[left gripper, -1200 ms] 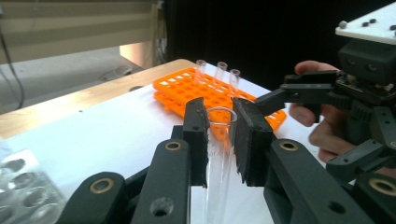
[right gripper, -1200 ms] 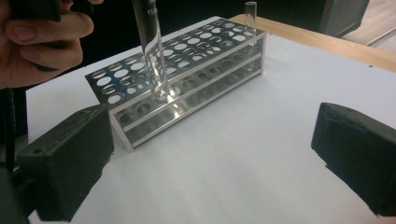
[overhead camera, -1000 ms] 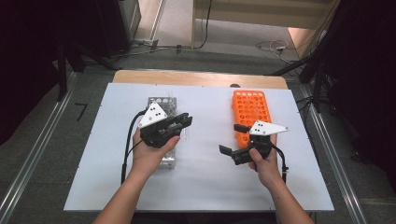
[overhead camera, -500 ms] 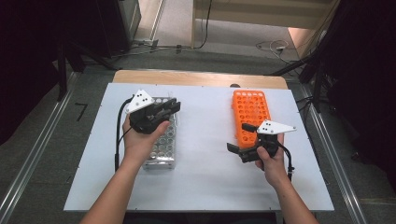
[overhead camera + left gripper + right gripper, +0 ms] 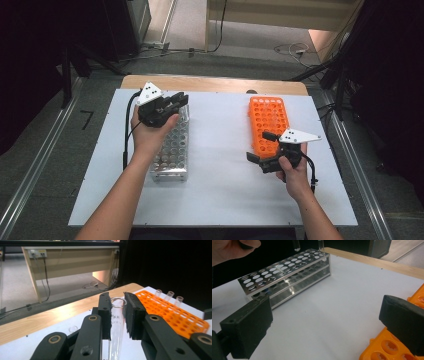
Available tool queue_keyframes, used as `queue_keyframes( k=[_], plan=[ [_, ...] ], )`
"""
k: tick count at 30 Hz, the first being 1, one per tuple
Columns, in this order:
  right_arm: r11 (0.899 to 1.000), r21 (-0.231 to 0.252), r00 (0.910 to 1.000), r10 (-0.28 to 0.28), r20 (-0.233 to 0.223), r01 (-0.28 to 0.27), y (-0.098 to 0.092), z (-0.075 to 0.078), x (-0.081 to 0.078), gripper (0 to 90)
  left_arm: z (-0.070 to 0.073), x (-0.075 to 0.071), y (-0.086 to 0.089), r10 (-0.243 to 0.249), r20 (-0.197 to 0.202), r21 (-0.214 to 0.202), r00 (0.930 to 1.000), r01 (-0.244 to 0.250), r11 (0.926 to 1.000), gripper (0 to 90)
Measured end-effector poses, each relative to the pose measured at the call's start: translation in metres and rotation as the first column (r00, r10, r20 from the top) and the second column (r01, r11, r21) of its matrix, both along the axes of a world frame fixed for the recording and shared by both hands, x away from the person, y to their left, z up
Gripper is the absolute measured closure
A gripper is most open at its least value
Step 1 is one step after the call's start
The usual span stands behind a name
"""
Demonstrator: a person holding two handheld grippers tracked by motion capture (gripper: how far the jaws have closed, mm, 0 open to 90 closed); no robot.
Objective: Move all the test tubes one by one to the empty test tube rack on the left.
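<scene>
Gripping a glass tube (image 5: 117, 322), left tongs (image 5: 117, 315) half-hide blurred print.

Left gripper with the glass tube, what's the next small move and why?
Probably carry the tube across toward the orange rack. The left gripper is shut on it, above the metal rack, and the orange rack already holds three tubes with many free holes.

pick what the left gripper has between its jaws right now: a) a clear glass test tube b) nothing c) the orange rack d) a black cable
a: in the left gripper view the left gripper has its jaws closed on a clear test tube, with its open rim standing up between the pads; the orange rack lies apart on the table behind.
</scene>
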State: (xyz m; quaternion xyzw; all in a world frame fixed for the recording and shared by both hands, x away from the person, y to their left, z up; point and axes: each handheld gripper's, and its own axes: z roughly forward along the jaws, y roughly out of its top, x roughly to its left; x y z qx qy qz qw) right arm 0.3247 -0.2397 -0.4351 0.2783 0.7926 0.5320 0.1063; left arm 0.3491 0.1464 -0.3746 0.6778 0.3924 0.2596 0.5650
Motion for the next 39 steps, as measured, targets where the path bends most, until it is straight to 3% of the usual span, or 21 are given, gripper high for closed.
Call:
queue_keyframes(
  k=[13,20,24,39],
  plan=[
    [1.0,0.002,1.0,0.002,-0.005,-0.002,-0.001,-0.002,0.001,0.0,-0.014,0.029,0.011,0.075,0.005,0.008,0.9972,-0.075,0.9972,75.3],
    [1.0,0.003,1.0,0.002,-0.005,-0.002,-0.002,-0.002,0.001,0.0,-0.021,0.038,0.013,0.1,-0.007,-0.002,0.9949,-0.1,0.9949,75.3],
    [1.0,0.005,1.0,0.001,-0.005,-0.001,-0.002,-0.002,0.002,0.0,-0.026,0.044,0.01,0.112,-0.01,0.014,0.9937,-0.111,0.9937,75.3],
    [1.0,0.006,1.0,-0.005,-0.006,0.006,-0.004,-0.002,0.001,0.0,-0.036,0.048,0.002,0.111,-0.047,0.046,0.9927,-0.109,0.993,75.3]
  ],
)
